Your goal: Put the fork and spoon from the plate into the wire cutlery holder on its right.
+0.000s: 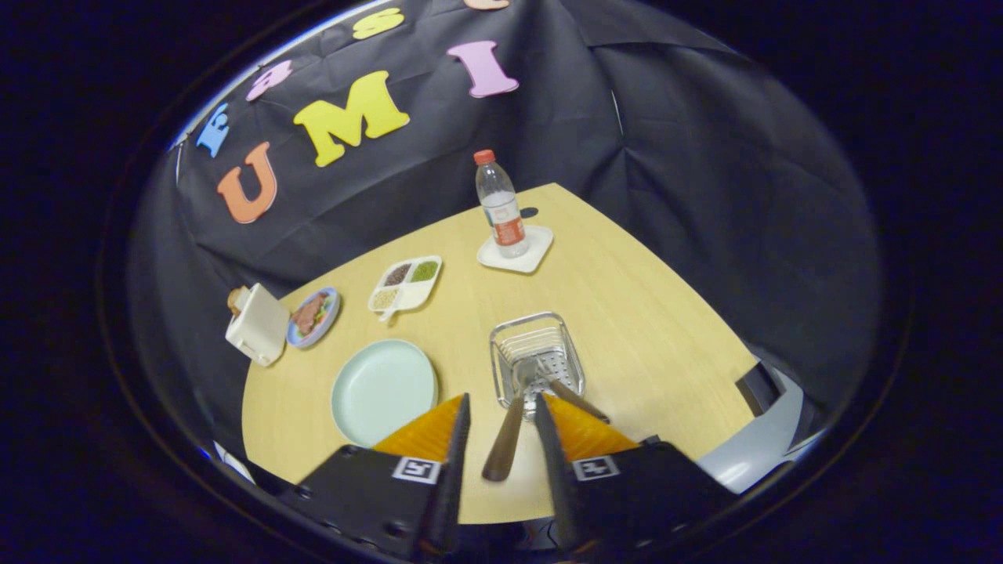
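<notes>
The wire cutlery holder [537, 345] stands on the wooden table just beyond my fingertips. Two brown-handled utensils lean in it with their metal heads down inside. One handle [504, 442] sticks out towards me and lies in the gap between my two fingers, with space on both sides. The other handle [578, 401] slants out over the holder's near right corner, beside my right finger. I cannot tell which is the fork and which the spoon. My gripper [502, 401] is open. The pale green plate [384, 388] lies left of the holder with nothing on it.
Further back stand a water bottle [500, 205] on a white coaster [537, 249], a divided tray of grains [406, 283], a small blue dish of food [313, 316] and a white toaster [257, 323]. A grey chair [764, 439] is at the table's right edge.
</notes>
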The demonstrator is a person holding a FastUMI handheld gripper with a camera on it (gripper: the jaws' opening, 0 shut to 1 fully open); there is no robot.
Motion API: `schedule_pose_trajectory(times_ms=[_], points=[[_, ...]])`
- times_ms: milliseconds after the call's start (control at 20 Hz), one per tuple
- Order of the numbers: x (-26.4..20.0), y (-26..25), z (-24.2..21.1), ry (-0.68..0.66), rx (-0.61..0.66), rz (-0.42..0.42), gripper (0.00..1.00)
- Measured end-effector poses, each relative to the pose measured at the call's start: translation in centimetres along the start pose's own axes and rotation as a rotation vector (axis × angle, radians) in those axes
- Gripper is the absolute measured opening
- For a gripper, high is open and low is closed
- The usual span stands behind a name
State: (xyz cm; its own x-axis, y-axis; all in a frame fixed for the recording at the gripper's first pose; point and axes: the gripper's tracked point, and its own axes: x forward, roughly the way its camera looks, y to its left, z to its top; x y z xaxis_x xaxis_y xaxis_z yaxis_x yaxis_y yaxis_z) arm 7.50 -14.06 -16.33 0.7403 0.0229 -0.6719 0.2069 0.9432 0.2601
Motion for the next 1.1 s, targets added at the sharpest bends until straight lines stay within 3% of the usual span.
schedule_pose_trajectory(times_ms=[100, 250, 1100], points=[[-0.3, 0.2, 0.3, -0.02, -0.005, -0.002, 0.76], [-1.0, 0.9, 0.7, -0.049, -0.021, 0.003, 0.95], [-10.4, 9.5, 1.3, -0.298, -0.173, 0.052, 0.96]])
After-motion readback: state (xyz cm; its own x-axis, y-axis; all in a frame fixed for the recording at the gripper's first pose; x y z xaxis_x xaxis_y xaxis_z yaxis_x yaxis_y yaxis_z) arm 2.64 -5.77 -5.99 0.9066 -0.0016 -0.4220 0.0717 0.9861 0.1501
